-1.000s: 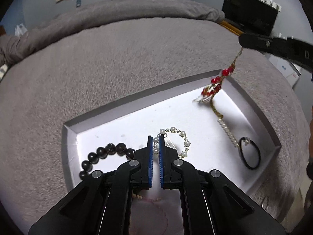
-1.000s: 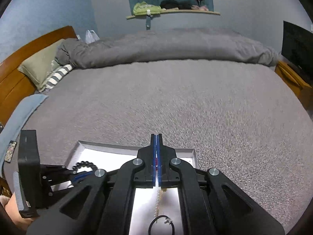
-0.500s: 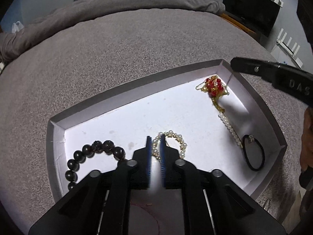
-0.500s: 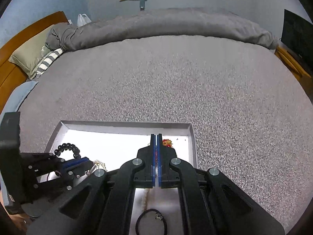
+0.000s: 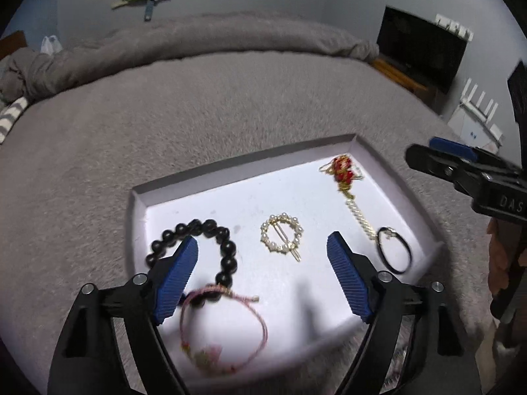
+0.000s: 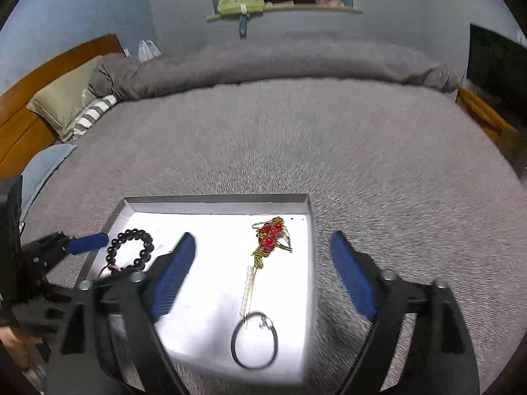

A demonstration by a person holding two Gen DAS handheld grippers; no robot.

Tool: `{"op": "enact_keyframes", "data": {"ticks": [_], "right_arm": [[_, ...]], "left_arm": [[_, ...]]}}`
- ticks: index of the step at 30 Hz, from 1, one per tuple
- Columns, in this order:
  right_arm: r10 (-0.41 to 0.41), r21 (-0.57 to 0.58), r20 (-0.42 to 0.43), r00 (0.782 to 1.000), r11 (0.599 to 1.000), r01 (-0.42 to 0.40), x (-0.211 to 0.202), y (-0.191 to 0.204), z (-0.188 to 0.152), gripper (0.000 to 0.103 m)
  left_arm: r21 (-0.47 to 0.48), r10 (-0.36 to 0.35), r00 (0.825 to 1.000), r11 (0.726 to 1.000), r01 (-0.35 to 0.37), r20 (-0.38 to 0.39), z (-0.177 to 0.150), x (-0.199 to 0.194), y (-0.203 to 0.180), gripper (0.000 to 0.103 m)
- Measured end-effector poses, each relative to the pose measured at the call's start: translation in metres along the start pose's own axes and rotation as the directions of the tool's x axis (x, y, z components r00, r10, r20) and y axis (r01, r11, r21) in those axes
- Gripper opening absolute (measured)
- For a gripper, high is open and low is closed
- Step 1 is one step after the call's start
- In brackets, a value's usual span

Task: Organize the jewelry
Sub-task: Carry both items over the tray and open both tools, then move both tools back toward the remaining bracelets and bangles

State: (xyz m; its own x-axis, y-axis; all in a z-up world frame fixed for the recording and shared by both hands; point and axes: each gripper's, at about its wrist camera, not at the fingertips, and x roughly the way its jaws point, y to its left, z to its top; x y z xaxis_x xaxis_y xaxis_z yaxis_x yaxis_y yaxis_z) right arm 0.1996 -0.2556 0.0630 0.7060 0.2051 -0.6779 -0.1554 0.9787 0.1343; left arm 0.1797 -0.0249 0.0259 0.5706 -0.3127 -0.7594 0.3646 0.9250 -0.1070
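Observation:
A white tray (image 5: 392, 177) lies on the grey bed. In it are a black bead bracelet (image 5: 197, 233), a pearl ring hair clip (image 5: 282, 233), a pink cord bracelet (image 5: 224, 329), a red-bead gold and pearl necklace (image 5: 346, 177) and a black hair tie (image 5: 395, 250). My left gripper (image 5: 263, 263) is open and empty above the tray's near side. My right gripper (image 6: 263, 263) is open and empty above the tray (image 6: 309, 217), over the necklace (image 6: 270, 233) and hair tie (image 6: 255, 339). The black bracelet (image 6: 131, 250) shows at the left.
The grey blanket (image 6: 296, 138) covers the bed around the tray. Pillows (image 6: 62, 105) and a wooden headboard (image 6: 39, 75) are at the left. A dark screen (image 5: 421, 49) on a wooden stand is at the right.
Both grippers opened. The right one let go of the red-bead necklace, which now lies in the tray. The left one released the pearl hair clip and pulled back; the pink cord bracelet came into view.

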Motion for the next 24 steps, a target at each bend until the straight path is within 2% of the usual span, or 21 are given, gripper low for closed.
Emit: {"op": "enact_keyframes", "data": {"ticks": [2,10,17,24], "right_arm": [[0.017,0.014,0.031,0.999,1.000,-0.018,-0.020,-0.004,-0.008,0.097],[0.008,0.032,0.093,0.996,0.999,-0.012,-0.074,-0.010,-0.042,0.097],[-0.033,0.033,0.091,0.995,0.999,0.030,-0.095,-0.013,-0.076,0.097],[-0.024,0.076,0.065,0.998,0.997,0.020,-0.104,-0.021,-0.108,0.098]], "left_arm": [[-0.002,0.007,1.000,1.000,-0.007,0.016,-0.006,-0.015,0.001,0.092],[0.024,0.046,0.996,0.999,-0.048,0.077,-0.030,-0.062,-0.011,0.094],[0.039,0.060,0.991,0.997,-0.065,0.118,-0.051,-0.089,-0.022,0.095],[0.074,0.068,0.987,0.994,-0.079,0.144,-0.074,-0.105,-0.036,0.096]]}}
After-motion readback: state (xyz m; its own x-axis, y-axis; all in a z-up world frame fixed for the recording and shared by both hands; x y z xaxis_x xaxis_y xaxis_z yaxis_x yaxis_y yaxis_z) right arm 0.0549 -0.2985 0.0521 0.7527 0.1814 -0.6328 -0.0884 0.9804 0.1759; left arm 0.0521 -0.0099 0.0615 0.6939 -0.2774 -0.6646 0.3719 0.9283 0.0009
